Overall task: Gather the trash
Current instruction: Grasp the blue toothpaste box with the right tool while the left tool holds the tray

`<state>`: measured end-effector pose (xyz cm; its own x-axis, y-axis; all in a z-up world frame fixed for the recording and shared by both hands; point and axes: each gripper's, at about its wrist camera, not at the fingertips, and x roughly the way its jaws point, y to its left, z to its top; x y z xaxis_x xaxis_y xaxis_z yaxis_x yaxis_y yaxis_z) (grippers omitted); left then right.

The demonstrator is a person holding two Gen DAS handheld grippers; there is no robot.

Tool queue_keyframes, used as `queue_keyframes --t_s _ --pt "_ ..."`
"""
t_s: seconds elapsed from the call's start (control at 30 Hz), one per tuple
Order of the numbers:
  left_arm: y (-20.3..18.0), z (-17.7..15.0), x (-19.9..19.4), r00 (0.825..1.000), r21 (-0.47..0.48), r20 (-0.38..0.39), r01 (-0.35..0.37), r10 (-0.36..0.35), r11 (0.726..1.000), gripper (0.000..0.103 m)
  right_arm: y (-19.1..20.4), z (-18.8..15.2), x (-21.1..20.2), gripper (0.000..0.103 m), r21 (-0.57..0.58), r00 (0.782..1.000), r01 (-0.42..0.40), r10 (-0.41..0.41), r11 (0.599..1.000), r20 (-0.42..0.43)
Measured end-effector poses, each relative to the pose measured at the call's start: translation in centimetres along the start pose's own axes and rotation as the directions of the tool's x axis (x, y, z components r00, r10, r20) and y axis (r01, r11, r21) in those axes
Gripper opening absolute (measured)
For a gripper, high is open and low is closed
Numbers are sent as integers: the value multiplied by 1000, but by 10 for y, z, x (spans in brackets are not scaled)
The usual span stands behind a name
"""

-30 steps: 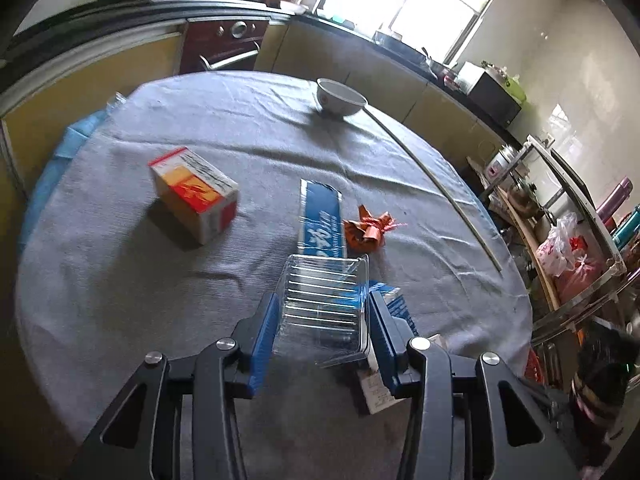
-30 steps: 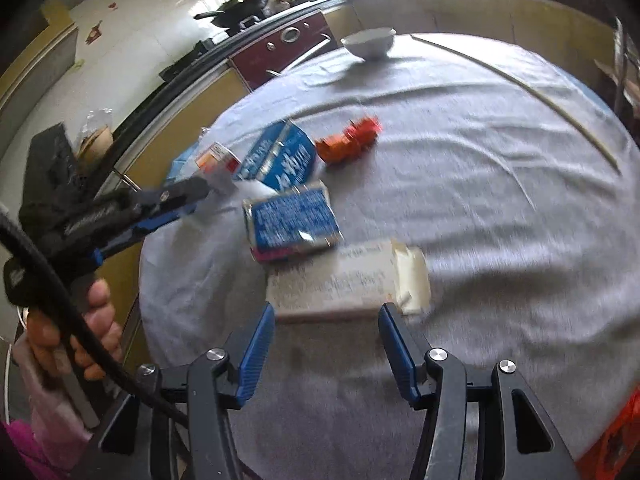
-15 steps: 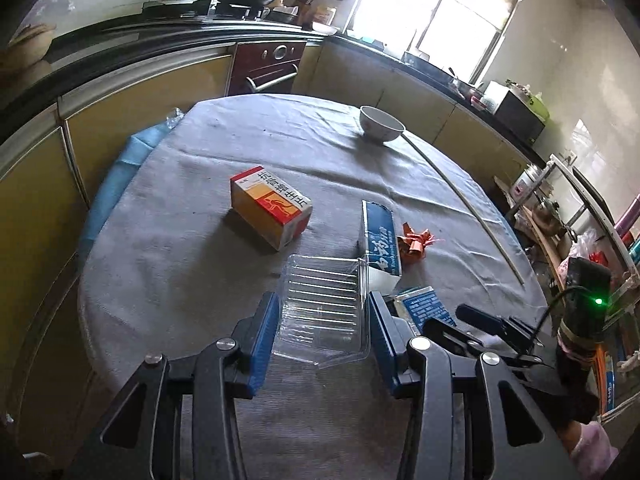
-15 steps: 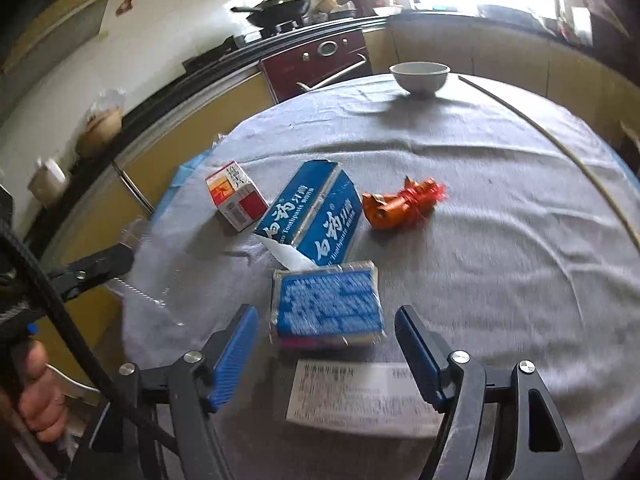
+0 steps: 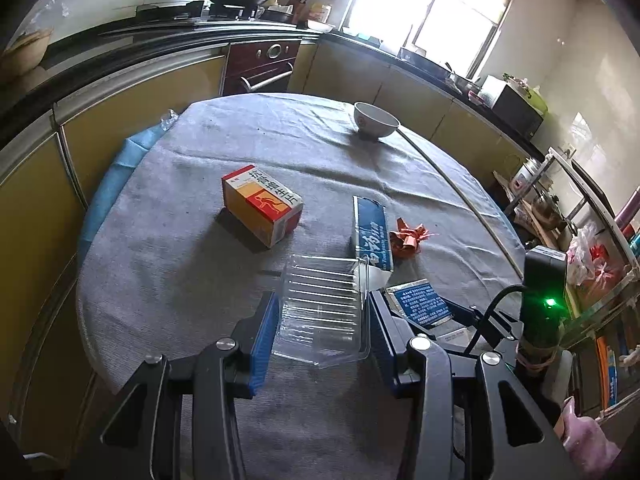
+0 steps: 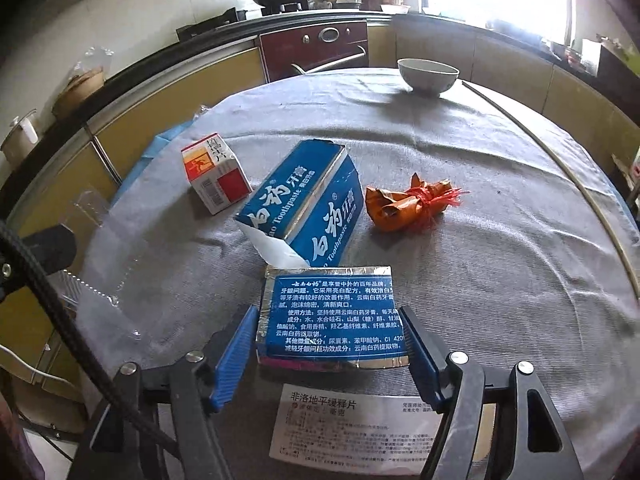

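My left gripper (image 5: 322, 326) is shut on a clear plastic tray (image 5: 320, 312) and holds it above the round grey table (image 5: 168, 248). My right gripper (image 6: 330, 344) is open, its fingers on either side of a flat blue pack (image 6: 332, 316); it also shows in the left wrist view (image 5: 420, 304). On the table lie a blue toothpaste box (image 6: 304, 204), an orange crumpled wrapper (image 6: 408, 204), an orange-and-white medicine box (image 5: 260, 204) and a white medicine box (image 6: 356, 424) under the right gripper.
A white bowl (image 5: 376, 120) stands at the table's far edge, with a thin long stick (image 6: 560, 160) running along the right side. Kitchen cabinets and an oven (image 5: 264, 68) stand behind. A shelf with bags (image 5: 592, 256) is at the right.
My left gripper has pulled back and up with the clear tray. My right gripper has moved forward from the white box, so its fingers now flank the flat blue pack.
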<state>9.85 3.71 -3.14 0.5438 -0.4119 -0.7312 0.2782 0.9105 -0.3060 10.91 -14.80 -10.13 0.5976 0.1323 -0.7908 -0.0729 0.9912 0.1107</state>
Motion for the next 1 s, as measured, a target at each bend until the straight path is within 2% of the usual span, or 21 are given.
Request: queue_keyframes --t_s 0.17,0.4,0.63,1.0 --pt "-11 0 -5 1000 19 7 -4 4 1000 47 -9 -2 -23 72 37 998 -45 43 998 53" --pt "-32 -2 -18 1000 56 25 -15 13 998 47 -29 -12 -62 72 85 992 -60 51 995 115" --pt "-63 -8 -33 999 119 48 -21 15 993 47 -52 -30 -101 72 132 986 -38 16 990 169" --pt "-116 -23 -51 998 214 57 2 -15 977 47 -80 -62 -164 72 167 961 22 -67 986 267"
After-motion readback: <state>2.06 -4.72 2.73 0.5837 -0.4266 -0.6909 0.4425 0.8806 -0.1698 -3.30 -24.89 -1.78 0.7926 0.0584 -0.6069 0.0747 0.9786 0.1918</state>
